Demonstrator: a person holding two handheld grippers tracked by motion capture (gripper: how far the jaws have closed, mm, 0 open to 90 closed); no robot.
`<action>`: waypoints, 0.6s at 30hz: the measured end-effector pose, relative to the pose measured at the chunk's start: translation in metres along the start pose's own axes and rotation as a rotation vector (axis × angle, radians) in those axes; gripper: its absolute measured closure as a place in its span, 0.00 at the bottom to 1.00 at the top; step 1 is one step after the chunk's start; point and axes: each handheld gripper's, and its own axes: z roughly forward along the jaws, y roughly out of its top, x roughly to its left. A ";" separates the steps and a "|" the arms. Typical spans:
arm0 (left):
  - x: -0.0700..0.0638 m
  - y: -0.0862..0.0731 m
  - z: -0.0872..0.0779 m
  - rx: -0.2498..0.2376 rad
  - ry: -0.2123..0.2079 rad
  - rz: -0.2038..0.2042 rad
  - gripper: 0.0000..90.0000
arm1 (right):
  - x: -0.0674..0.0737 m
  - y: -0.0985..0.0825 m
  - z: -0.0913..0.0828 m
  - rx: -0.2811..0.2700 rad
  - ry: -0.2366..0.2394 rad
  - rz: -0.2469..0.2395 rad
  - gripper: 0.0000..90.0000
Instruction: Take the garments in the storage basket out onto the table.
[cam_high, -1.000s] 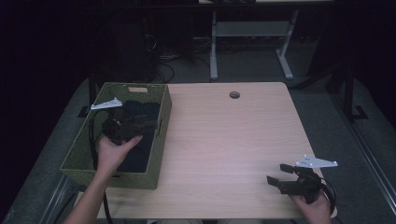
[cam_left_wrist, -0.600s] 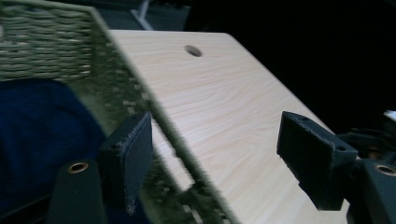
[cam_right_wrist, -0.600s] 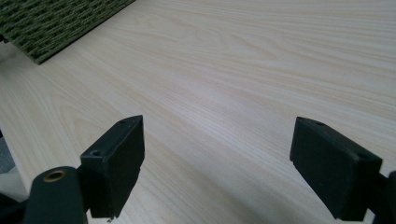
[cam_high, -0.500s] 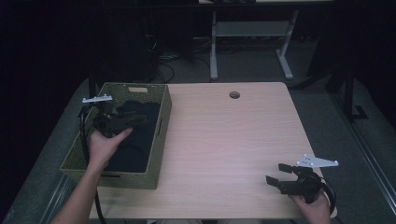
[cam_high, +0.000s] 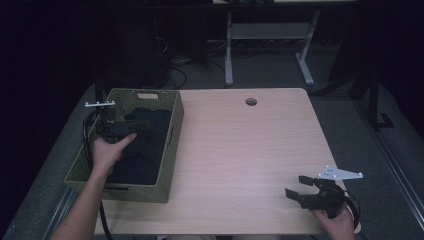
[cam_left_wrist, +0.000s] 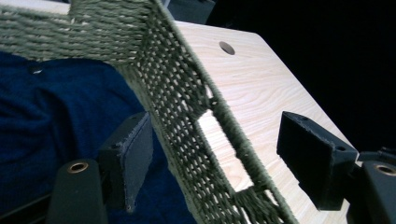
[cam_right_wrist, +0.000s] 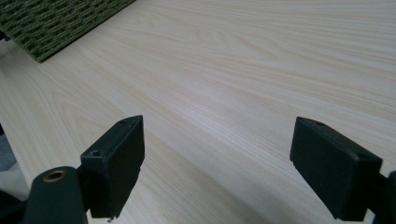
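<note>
Left gripper (cam_left_wrist: 215, 154) with jaws apart, straddling the woven wall of the green basket (cam_left_wrist: 187, 98): one jaw inside over the dark blue cloth (cam_left_wrist: 51, 116), the other outside above the bench (cam_left_wrist: 261, 88). Nothing clamped. Compared with a second ago, risen and drawn back toward the basket's far left corner, off the cloth. Cloth lying folded in the basket (cam_high: 170, 145), at the bench's left. Probably repositioning for a fresh grip, task barely begun. Right gripper (cam_high: 300, 187) also apart, empty, idle near the bench's front right corner.
</note>
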 end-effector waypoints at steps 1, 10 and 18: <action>0.004 0.000 0.001 0.011 0.002 -0.015 0.30 | 0.000 0.000 0.000 -0.001 0.002 0.002 0.19; 0.023 -0.003 0.006 0.039 0.043 -0.067 0.30 | 0.005 0.002 0.001 -0.003 0.034 -0.002 0.19; 0.034 -0.001 0.013 0.073 0.077 -0.095 0.30 | 0.008 0.004 0.000 -0.007 0.044 -0.013 0.19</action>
